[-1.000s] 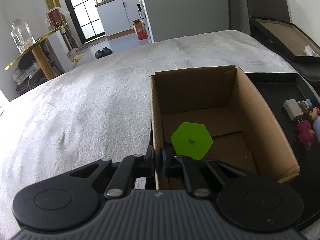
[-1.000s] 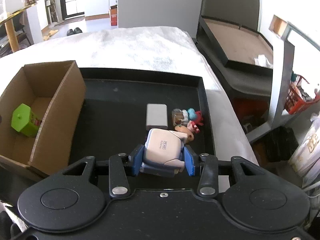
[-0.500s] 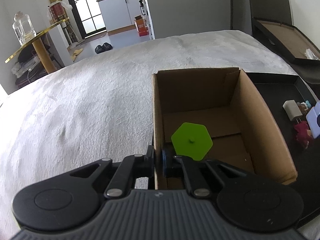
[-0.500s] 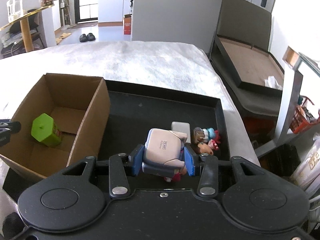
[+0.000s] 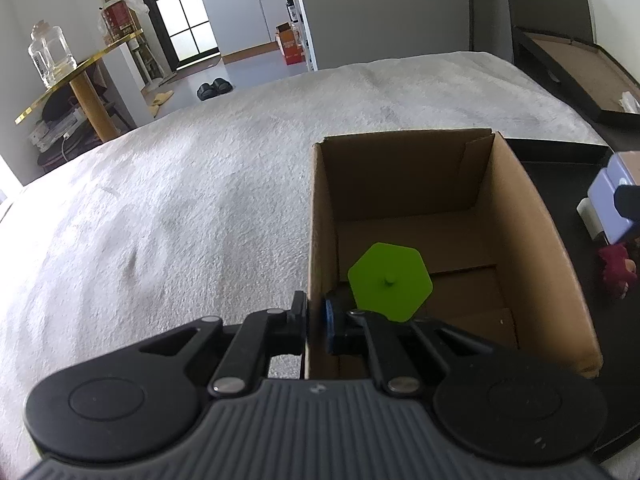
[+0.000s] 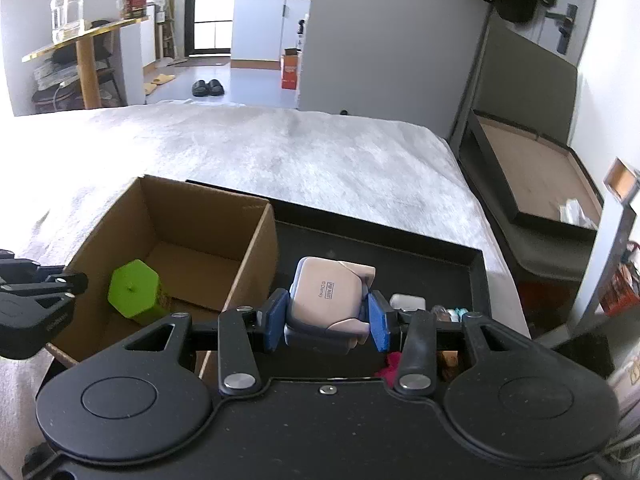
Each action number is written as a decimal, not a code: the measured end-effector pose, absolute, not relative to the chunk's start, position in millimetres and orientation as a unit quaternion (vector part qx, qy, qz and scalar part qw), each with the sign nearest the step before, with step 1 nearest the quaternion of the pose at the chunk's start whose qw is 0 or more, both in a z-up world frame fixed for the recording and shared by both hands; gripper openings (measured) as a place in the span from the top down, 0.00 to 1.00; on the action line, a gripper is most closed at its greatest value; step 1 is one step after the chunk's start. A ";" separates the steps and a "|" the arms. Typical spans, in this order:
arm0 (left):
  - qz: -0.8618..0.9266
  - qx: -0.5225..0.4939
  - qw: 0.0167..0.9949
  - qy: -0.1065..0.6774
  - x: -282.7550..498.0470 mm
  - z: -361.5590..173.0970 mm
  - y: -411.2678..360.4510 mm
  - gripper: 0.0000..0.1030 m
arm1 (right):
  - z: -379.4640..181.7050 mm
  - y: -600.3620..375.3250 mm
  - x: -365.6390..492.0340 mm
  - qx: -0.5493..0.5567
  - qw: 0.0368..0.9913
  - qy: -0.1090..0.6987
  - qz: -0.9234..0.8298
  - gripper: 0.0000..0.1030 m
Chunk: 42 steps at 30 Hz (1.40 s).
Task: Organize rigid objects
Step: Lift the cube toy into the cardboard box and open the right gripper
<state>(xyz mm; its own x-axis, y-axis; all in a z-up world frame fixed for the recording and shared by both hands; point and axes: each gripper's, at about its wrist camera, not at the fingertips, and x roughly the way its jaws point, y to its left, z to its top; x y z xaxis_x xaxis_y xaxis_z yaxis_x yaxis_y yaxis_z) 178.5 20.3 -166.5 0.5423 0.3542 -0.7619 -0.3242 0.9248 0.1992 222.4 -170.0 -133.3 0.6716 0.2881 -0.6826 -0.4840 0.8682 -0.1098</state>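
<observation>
Here the small pale pink-and-lilac plastic case with rounded corners (image 6: pixel 326 300) sits clamped between the blue pads of the right tongs (image 6: pixel 327 320), held in the air above the shallow black tray (image 6: pixel 478 276), just beside the right wall of the open brown cardboard box (image 6: pixel 256 256). Printed lettering shows on the case's upper face. Inside the box, a bright green hexagonal plastic block (image 6: pixel 134 294) lies on the cardboard floor near the left wall. The left tongs (image 5: pixel 315 320) are closed on that left wall, one finger outside and one inside, pinching the cardboard edge.

Behind the gripped case, on the tray's floor, lie a small white rectangular block (image 6: pixel 407 302) and a cluster of little colourful figurines (image 6: pixel 450 314), partly hidden by the tongs; a dark red one (image 5: pixel 616 270) shows in the left view. The tray and box rest on a bed covered with a pale grey textured blanket (image 5: pixel 200 208). Further off stand a gold-edged side table (image 6: pixel 86 38) carrying a clear glass jar (image 6: pixel 66 10), and a pair of black slippers (image 6: pixel 207 87) on the floor.
</observation>
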 end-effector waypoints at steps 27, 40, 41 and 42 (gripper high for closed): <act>0.187 0.000 0.880 0.437 177.4 -166.0 27.3 0.92 | -130.9 -103.8 211.4 -0.181 0.880 0.304 0.317 0.59; 0.178 -0.005 0.882 0.437 179.2 -166.7 28.4 0.92 | -150.1 -93.4 216.6 -0.207 0.875 0.308 0.310 0.58; 0.180 -0.004 0.881 0.438 179.7 -167.1 28.1 0.92 | -149.8 -92.1 217.5 -0.211 0.877 0.306 0.304 0.58; 0.183 -0.003 0.880 0.438 179.7 -167.8 28.2 0.92 | -148.3 -91.8 218.1 -0.214 0.879 0.302 0.300 0.57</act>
